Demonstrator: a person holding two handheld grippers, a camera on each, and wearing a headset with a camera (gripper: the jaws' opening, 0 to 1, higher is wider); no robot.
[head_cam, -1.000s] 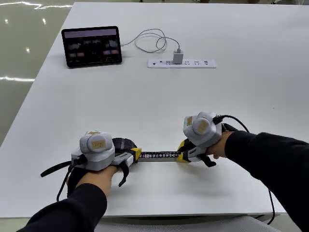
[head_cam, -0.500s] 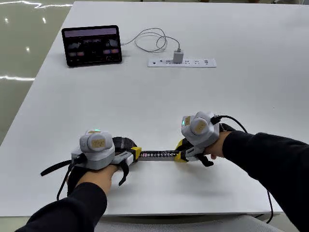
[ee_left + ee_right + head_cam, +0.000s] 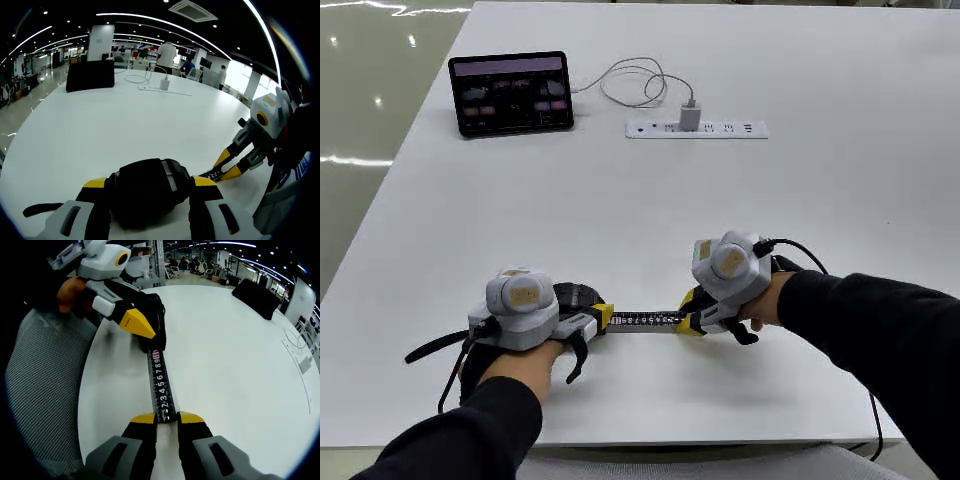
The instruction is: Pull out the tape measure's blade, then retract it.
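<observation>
Your right claw (image 3: 166, 417) is pinched shut on the end of the blade (image 3: 159, 385), with the two yellow tips squeezing it from both sides at the bottom of the right gripper view. From there the blade runs straight up the middle of that view, numbers showing, into the black tape measure case (image 3: 145, 200). Your left claw (image 3: 150, 184) is closed around that case and holds it flat on the white table (image 3: 720, 200), low in the left gripper view. In the head view the two claws sit in the lower middle, left one on the left, right one on the right, with a short bit of blade between them. That bit is shorter than it was a second ago, because your right claw has slid a little to the left, toward the case. So it looks like the pulling-out part is done and you are letting the blade go back in. Some blade is still out, so the job is not finished yet. Far off in the upper left of the head view are a tablet (image 3: 510, 93) and a power strip (image 3: 697, 129), well away from your work.
</observation>
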